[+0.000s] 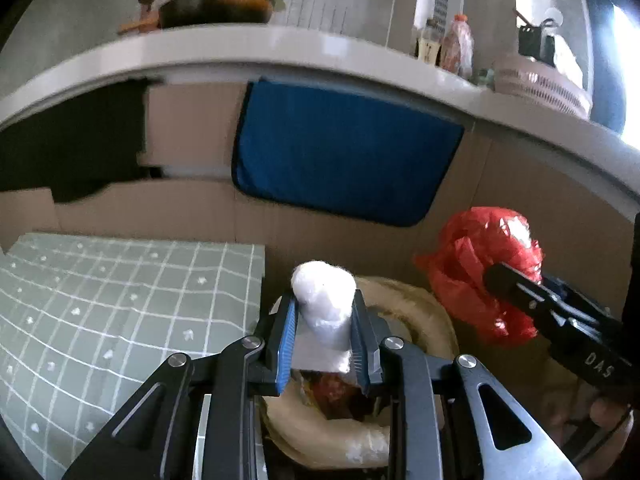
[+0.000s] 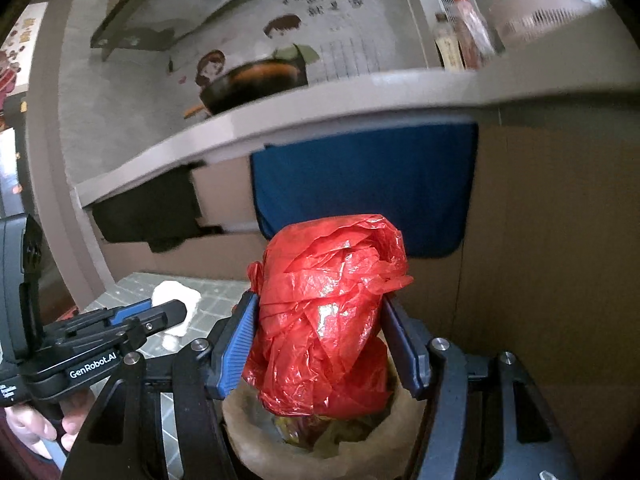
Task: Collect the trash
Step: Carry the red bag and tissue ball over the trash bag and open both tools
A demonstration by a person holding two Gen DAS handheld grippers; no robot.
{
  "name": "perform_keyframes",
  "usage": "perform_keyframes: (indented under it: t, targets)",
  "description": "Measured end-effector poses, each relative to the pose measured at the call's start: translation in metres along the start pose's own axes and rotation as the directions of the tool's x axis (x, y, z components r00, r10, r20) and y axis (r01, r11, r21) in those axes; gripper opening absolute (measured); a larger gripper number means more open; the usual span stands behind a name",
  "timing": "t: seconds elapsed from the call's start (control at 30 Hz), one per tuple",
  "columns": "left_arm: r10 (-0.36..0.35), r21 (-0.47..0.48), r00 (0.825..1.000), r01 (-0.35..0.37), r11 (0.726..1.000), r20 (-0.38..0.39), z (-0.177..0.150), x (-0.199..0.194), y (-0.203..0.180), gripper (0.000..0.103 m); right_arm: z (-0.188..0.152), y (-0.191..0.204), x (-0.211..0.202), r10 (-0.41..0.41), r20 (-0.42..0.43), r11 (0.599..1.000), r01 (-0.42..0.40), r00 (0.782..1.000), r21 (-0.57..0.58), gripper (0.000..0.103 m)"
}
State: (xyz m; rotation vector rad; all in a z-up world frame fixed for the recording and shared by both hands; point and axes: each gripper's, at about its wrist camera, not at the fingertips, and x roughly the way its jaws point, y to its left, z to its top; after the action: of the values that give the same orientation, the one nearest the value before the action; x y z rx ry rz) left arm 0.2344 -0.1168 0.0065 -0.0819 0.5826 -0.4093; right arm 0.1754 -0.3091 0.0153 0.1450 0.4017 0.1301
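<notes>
My left gripper (image 1: 325, 334) is shut on a crumpled white tissue wad (image 1: 325, 304), which sticks up between its blue pads. Below it gapes the bin with a beige liner (image 1: 420, 308), with coloured waste inside. My right gripper (image 2: 326, 330) is shut on a scrunched red plastic bag (image 2: 332, 300), held just above the same lined bin (image 2: 256, 436). From the left wrist view the red bag (image 1: 476, 264) and the right gripper's dark finger (image 1: 516, 284) hang at the right. The right wrist view shows the left gripper (image 2: 176, 312) with the white wad (image 2: 176, 294) at the left.
A grey-green tiled floor mat (image 1: 120, 312) lies left of the bin. Behind stands a brown cabinet front with a blue cloth (image 1: 344, 152) and a black cloth (image 1: 80, 140) hanging from the white counter edge (image 1: 280, 48). Bottles (image 1: 456, 46), a pan and a pale basket (image 1: 540, 84) are on the counter.
</notes>
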Motion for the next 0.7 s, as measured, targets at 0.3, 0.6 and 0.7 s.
perform_keyframes:
  t: [0.3,0.6,0.7]
  targets:
    - [-0.06,-0.059,0.988,0.052,0.997,-0.141,-0.024,0.062,0.018,0.026,-0.038,-0.023,0.058,-0.001,-0.146,0.998,0.011,0.989,0.062,0.059]
    - [-0.118,-0.109,0.961,0.093,0.99,-0.25,-0.04,0.103,0.028,0.032,-0.07,-0.037,0.103,-0.002,-0.276,0.995,0.029,0.961,0.096,0.059]
    - [-0.124,-0.111,0.962,0.099,0.989,-0.245,-0.04,0.101,0.03,0.038,-0.077,-0.04,0.108,-0.006,-0.294,0.994,0.037,0.956,0.101,0.061]
